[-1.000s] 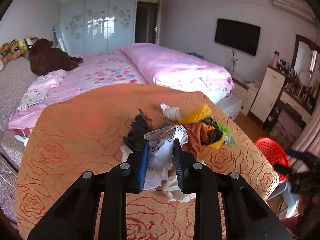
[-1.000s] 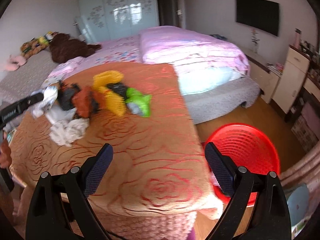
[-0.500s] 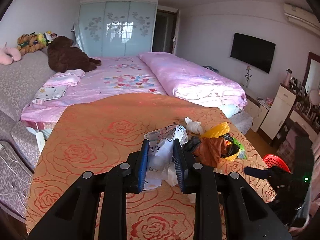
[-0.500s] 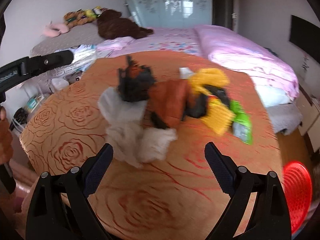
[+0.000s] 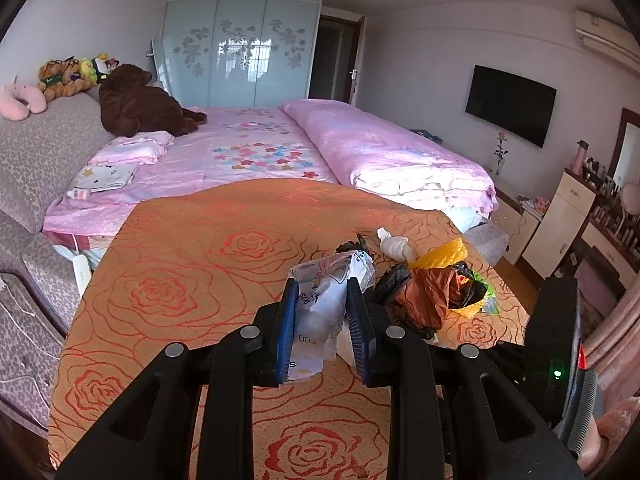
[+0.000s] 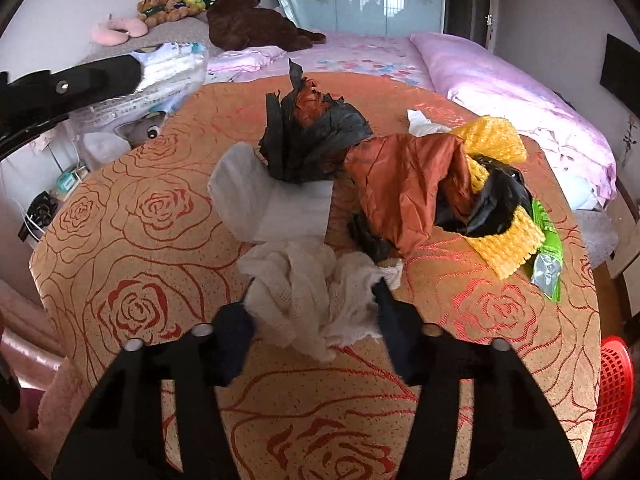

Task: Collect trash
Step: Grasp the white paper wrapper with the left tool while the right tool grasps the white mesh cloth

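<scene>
My left gripper (image 5: 320,320) is shut on a crumpled clear plastic wrapper (image 5: 326,300) and holds it above the orange rose-patterned table (image 5: 192,280); it also shows at the left of the right wrist view (image 6: 160,68). My right gripper (image 6: 314,320) is open, its fingers on either side of a crumpled white cloth (image 6: 312,292) on the table. Behind the cloth lie a white tissue (image 6: 276,204), a black bag (image 6: 308,140), a brown wrapper (image 6: 408,184), yellow foam netting (image 6: 504,240) and a green wrapper (image 6: 548,256).
A red basket (image 6: 608,404) stands on the floor past the table's right edge. A pink bed (image 5: 280,152) lies behind the table. A grey sofa (image 5: 36,160) is at the left, a dresser (image 5: 592,216) at the right.
My right gripper swung from the basket side toward the trash pile and now straddles the white cloth. My left gripper rose and drew back with the plastic wrapper.
</scene>
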The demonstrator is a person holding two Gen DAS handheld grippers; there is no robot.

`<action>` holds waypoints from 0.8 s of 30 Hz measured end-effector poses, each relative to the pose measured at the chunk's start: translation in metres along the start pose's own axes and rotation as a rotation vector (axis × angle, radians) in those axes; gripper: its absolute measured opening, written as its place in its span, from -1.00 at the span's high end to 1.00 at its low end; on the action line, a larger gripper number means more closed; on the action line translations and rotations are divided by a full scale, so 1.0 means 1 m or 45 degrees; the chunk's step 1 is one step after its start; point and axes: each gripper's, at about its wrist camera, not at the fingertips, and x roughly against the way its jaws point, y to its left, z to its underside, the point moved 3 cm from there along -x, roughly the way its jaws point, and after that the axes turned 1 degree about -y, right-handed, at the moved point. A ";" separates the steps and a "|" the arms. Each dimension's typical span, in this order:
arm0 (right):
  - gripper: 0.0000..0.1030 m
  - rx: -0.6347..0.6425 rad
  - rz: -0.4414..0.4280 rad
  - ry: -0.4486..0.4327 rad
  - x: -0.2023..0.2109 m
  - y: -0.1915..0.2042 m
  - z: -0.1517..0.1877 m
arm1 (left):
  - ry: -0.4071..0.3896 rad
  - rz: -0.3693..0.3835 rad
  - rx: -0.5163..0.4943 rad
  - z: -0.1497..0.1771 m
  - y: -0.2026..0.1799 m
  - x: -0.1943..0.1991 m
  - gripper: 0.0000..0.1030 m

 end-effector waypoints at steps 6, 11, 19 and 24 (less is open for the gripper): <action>0.22 -0.054 0.028 -0.048 0.025 -0.015 0.009 | 0.002 0.015 -0.015 0.003 -0.008 0.001 0.55; 0.23 -0.120 0.096 -0.094 0.053 -0.040 0.020 | 0.007 0.038 -0.029 0.006 -0.018 -0.001 0.55; 0.23 -0.237 0.200 -0.176 0.092 -0.089 0.024 | 0.010 0.088 -0.083 0.006 -0.043 -0.003 0.55; 0.23 -0.289 0.279 -0.245 0.117 -0.111 0.023 | 0.001 0.117 -0.135 0.002 -0.065 -0.005 0.55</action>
